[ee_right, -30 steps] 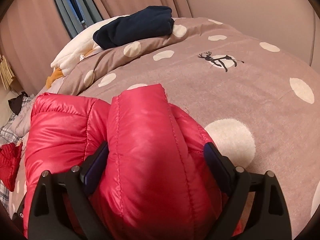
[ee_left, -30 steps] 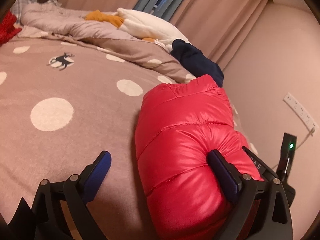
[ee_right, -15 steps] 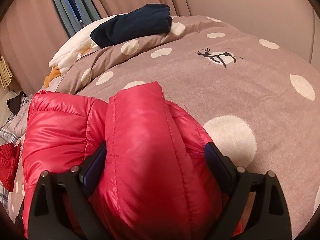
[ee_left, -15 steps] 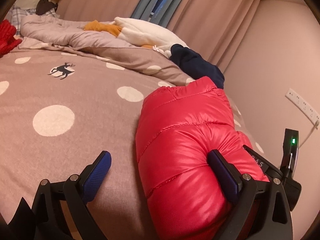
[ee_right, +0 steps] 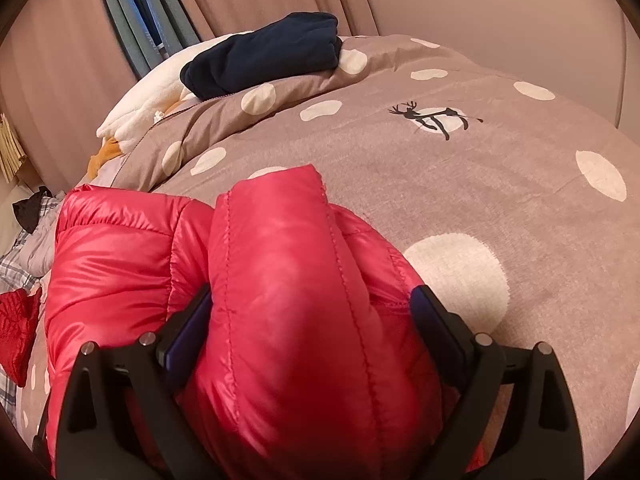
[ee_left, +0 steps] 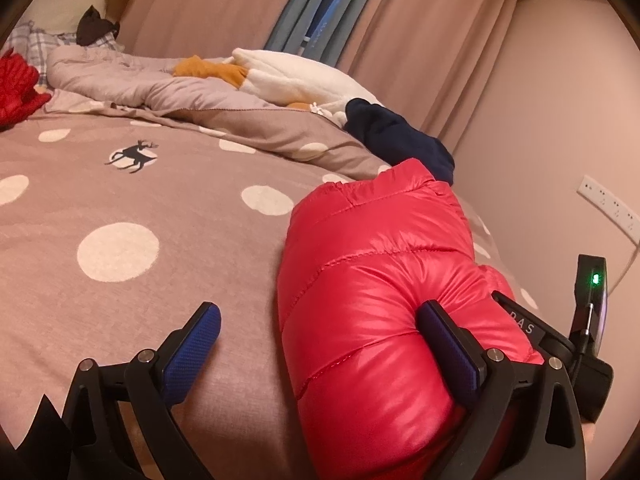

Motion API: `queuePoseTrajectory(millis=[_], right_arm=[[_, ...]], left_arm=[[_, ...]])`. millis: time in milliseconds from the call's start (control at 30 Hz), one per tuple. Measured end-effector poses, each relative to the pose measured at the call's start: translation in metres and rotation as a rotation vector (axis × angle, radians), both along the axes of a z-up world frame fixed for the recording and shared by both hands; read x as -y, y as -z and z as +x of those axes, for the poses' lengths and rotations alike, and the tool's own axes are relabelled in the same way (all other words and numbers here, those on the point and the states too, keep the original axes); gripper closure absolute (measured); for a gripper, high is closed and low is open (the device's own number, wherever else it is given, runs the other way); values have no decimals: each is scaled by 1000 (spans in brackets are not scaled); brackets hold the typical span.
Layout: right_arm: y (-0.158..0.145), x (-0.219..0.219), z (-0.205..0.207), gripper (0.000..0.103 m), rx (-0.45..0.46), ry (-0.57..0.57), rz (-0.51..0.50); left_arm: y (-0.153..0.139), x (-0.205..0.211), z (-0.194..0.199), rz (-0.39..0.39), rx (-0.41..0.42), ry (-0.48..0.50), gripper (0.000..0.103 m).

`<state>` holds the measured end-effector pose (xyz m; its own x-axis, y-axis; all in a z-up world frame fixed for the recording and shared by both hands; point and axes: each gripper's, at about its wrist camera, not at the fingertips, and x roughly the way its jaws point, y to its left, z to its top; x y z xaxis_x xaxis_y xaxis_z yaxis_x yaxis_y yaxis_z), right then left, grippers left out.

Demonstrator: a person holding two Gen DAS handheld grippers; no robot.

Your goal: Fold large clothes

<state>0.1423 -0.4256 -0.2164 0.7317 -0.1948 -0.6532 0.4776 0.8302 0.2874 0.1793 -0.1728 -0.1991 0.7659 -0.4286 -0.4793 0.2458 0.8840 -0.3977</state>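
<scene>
**Red jacket bundled on the bed, mid-fold**

We have the red jacket [ee_right: 280, 300] lying on the dotted bedspread [ee_left: 120, 208], already doubled into a thick, puffy bundle. Our right gripper [ee_right: 312, 332] has its fingers wide apart with the bulk of the jacket filling the gap between them; both pads touch the padding, though we cannot tell how firmly they press. Our left gripper [ee_left: 320, 344] also has its fingers spread: the right-hand finger [ee_left: 448, 344] sinks into the side of the jacket, while the left-hand finger [ee_left: 192, 344] hangs free over bare bedspread. Beyond the fingertips a navy garment [ee_left: 396, 136] sits folded on the rumpled duvet.

We judge the step in hand to be pressing and shaping the fold. The next move calls for squeezing air out of the padding, which looks slippery and springy, so the bundle stays shut once let go.
</scene>
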Motion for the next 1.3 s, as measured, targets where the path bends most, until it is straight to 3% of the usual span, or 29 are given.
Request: queuePoseTrajectory(millis=[500,1300], right_arm=[[-1,1,-3,9,5,4,-7],[1,10,-4,6,26,0,61]], left_arm=[[1,1,4,3,3,-11,2],[1,2,3,-4,6,-18,0]])
